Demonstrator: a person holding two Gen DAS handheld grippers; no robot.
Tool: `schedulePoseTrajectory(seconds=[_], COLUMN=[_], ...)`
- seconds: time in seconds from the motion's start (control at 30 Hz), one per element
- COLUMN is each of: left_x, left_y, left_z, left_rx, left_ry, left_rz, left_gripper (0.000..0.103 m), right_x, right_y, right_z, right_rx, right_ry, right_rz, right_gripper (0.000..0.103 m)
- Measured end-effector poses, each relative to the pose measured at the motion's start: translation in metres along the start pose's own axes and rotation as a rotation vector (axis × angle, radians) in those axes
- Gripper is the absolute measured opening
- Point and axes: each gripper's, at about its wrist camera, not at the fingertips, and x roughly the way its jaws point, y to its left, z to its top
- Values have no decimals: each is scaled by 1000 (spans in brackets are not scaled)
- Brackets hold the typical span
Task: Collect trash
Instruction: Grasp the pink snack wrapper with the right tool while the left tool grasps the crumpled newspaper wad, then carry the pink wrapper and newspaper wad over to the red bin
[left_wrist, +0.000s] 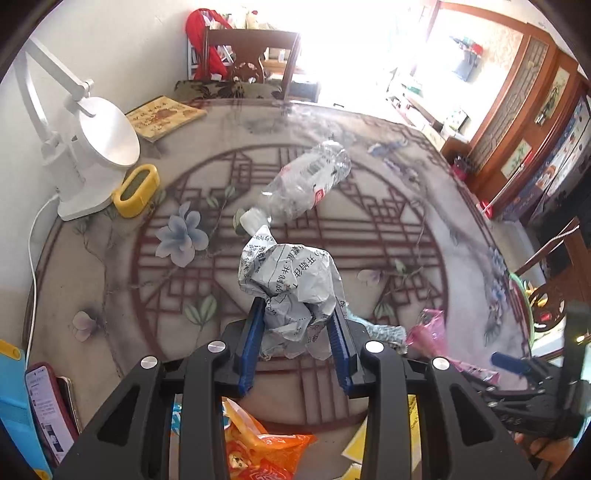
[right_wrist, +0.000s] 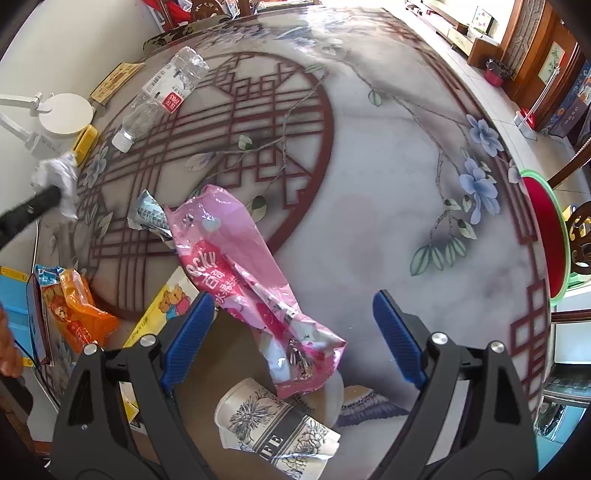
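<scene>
Clearing litter is under way: the left gripper (left_wrist: 295, 321) has its jaws clenched on a crumpled paper wad (left_wrist: 291, 280) at frame centre, just below the empty bottle (left_wrist: 306, 182). The right gripper (right_wrist: 295, 332) hangs with jaws wide, straddling the pink wrapper (right_wrist: 255, 280) without pressing it. Next, I judge, they must pinch it. Bare bench (right_wrist: 388, 184) lies to the right; its edge curves at far right.

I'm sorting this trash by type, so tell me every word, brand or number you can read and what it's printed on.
"FE": crushed paper cup, rest of the word hidden.
"ocky": pink snack wrapper, first letter creased away; Chinese characters below.
Crumpled printed paper: Chinese text, unreadable.
Plastic bottle: red label square, barcode, too small.
Phone screen, booklet: blurred.
</scene>
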Motion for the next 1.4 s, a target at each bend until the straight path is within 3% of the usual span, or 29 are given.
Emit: schedulePoseTrajectory(seconds=[0.37, 0.43, 0.47, 0.57, 0.7, 0.97, 1.4], left_x=[-26, -27, -27, -28, -25, -16, -37], left_y=[-1, 4, 6, 10, 0, -48, -149], left_z=[-11, -12, -12, -10, -4, 2, 20], left_rx=[-39, -55, -63, -80, -69, -9, 72], left_ry=[-57, -58, -59, -61, -61, -53, -141], left_rz=[-25, -20, -18, -13, -26, -68, -61], left_gripper=[32, 32, 32, 32, 32, 32, 32], right_x=[21, 27, 30, 25, 1, -46, -118], right_y=[31, 40, 42, 42, 34, 12, -57], right_z=[3, 4, 5, 10, 19, 22, 31], right_rx=[-146, -189, -201, -191, -152, -113, -85], right_ry=[53, 61, 71, 59, -12, -118, -282], right_rz=[-33, -37, -39, -14, 38, 58, 50], right_gripper=[79, 52, 29, 19, 18, 18, 18])
